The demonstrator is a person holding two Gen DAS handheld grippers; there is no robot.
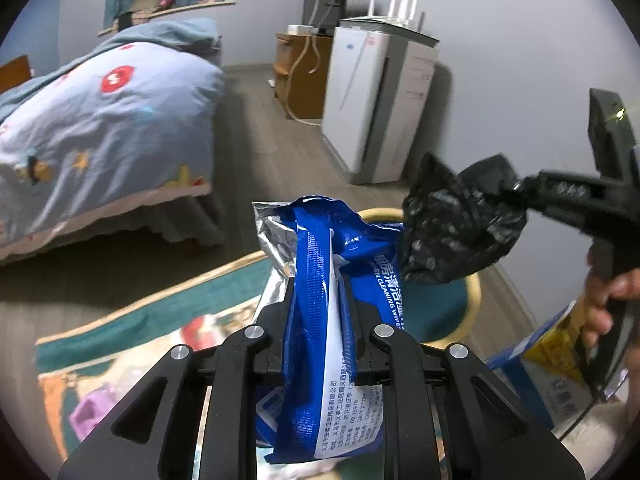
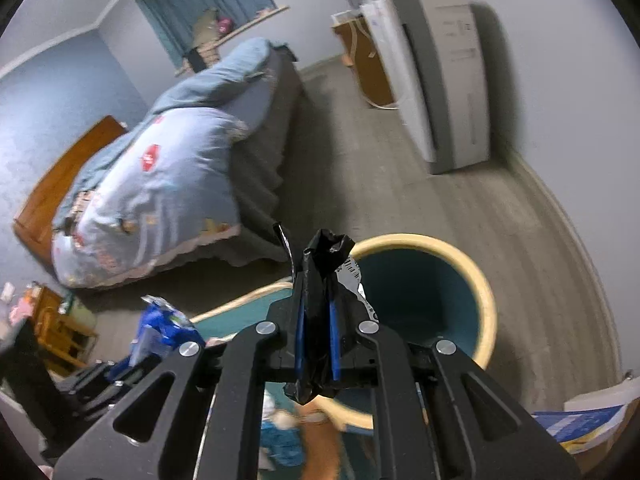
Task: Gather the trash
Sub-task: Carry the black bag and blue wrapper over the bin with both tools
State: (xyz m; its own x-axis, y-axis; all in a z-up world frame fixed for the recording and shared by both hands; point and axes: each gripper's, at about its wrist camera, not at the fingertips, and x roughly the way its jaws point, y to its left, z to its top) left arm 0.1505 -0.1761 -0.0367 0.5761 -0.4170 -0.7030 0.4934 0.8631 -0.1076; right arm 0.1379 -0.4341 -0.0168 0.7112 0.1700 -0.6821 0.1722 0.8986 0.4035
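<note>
The blue wipes packet [image 1: 320, 320] stands upright between the fingers of the left claw [image 1: 320, 316], which pinches it across its crimped middle seam; its silver-lined top flares open above the fingertips and its printed lower end hangs down toward the camera. In the right wrist view the same packet [image 2: 160, 328] shows low at the left, held up off the floor.

The black crumpled wrapper [image 2: 324, 304] sits squeezed between the blue-padded fingers of the right claw [image 2: 318, 336], its twisted top poking up past the fingertips and a torn end drooping below them. From the left wrist view the wrapper [image 1: 452, 228] bulges out in front of the right claw [image 1: 508, 190], which comes in from the right edge, and it hangs just beside the packet's upper right corner, above the bin.

The bin [image 2: 486, 292], teal inside with a pale yellow rim, stands on the grey floor [image 2: 460, 208] directly behind both held pieces; the wrapper overlaps its left rim in the right wrist view. A teal-bordered rug [image 1: 152, 320] lies on the floor at the left of the bin. Farther back are the bed [image 1: 108, 120] with a blue quilt and a white appliance [image 1: 372, 96] against the wall.
</note>
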